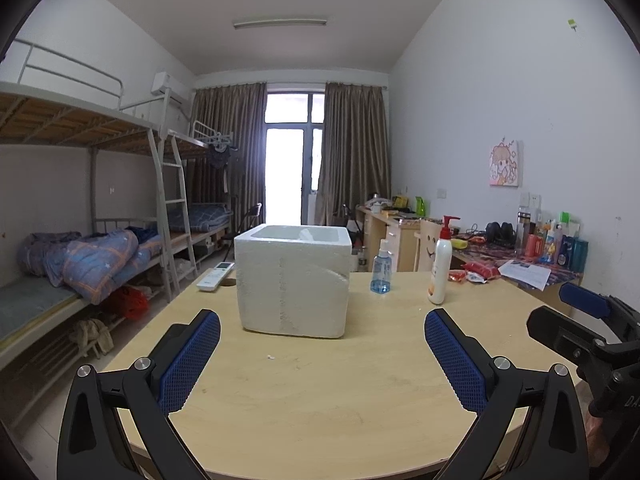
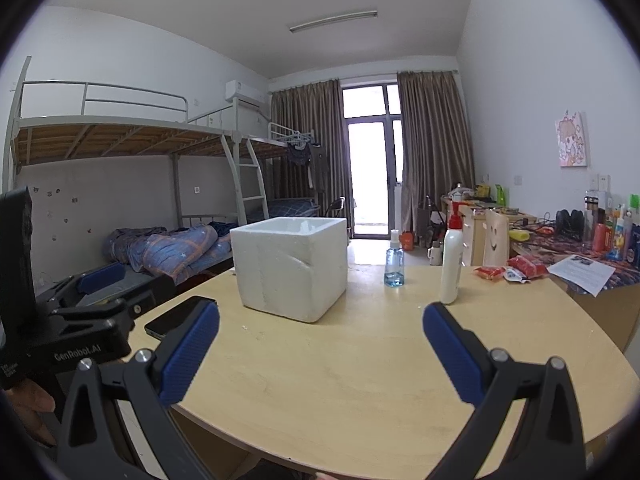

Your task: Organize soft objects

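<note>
Wooden table (image 1: pixel 360 392) bears foam box (image 1: pixel 294 280), two bottles (image 1: pixel 440 268), remote (image 1: pixel 215 276), phone (image 2: pixel 176 317).

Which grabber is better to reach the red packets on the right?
Probably the right gripper: the red packets lie on its side of the table, nothing between. The left gripper faces the foam box.

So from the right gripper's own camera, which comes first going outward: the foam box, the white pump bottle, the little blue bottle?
1. Pump bottle, right of the right gripper.
2. Foam box, middle-left; close to call with the pump bottle.
3. Blue bottle, behind, between them.
</note>
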